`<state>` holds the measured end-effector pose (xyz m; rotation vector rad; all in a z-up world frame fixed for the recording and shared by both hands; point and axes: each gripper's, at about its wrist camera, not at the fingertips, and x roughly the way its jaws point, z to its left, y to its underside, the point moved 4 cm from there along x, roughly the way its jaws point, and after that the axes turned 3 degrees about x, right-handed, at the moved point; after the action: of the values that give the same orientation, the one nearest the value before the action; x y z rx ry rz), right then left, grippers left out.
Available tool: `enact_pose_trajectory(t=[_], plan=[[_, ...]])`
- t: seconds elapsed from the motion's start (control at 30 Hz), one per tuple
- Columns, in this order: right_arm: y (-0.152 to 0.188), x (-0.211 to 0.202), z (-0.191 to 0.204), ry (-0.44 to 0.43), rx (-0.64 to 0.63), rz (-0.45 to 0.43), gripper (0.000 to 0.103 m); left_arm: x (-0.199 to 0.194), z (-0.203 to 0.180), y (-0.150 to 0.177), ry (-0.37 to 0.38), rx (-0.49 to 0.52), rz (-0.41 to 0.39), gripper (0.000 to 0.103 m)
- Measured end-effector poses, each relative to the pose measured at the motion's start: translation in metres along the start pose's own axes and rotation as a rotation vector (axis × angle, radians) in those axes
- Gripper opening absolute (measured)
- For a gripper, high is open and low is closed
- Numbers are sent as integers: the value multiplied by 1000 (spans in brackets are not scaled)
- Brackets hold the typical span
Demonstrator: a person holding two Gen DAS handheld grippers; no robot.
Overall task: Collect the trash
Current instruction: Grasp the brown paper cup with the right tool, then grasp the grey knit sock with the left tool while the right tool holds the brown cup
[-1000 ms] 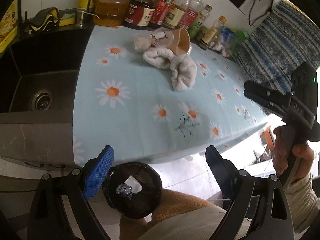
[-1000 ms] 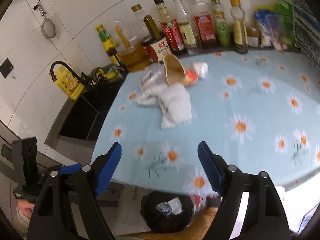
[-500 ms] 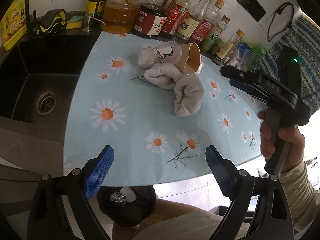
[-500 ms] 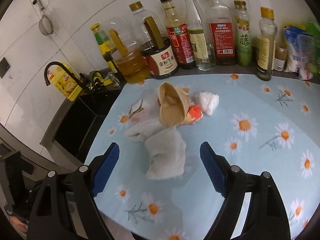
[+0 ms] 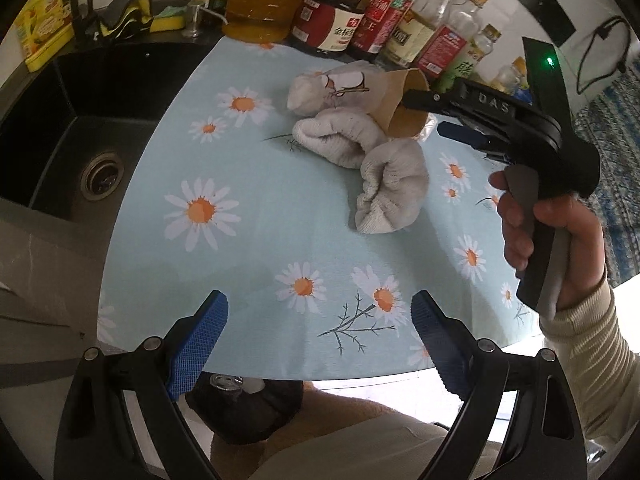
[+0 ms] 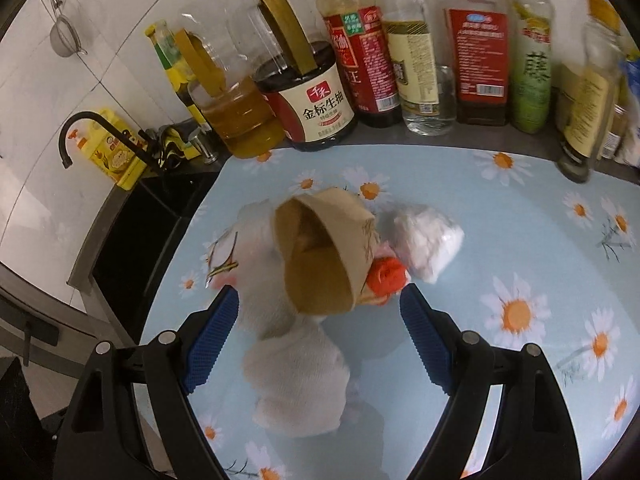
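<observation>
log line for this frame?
phase: approach | right gripper: jaws open, nearing paper cup | left gripper: open, empty | cup on towel

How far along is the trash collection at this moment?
Done: nothing visibly; the black bin bag already holds some items. In hand: nothing; the right gripper, jaws open, nears the brown paper cup. Left: cup, white crumpled tissue, red scrap.

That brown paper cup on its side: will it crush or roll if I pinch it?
The paper cup looks thin-walled, its mouth already oval, so it will probably crush under a firm squeeze. Lying on the towel, it seems unlikely to roll. Probably very light.
</observation>
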<state>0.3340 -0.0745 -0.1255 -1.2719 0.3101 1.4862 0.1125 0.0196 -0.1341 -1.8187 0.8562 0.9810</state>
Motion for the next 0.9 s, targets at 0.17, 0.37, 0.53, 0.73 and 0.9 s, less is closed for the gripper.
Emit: enact_pose_trajectory(t=[0.17,0.37,0.53,0.73,0.9], plan=[[-7,15,-5,-8,-29,35,82,6,-3,3,-21,-46,2,90],[-16,25,-8,-20,-61,50,66,16,-7,10,-28,-101,14,90],[-19,25,-10,-38,-86,35,52,20,-9,10,-38,-131,9,90],[-23,16,-14,-69,-101,3,44,27,-18,6,-45,-125,25,90],[-30,0,-20,-119,-93,-42,42,36,-32,-3,-36,-89,38,90]])
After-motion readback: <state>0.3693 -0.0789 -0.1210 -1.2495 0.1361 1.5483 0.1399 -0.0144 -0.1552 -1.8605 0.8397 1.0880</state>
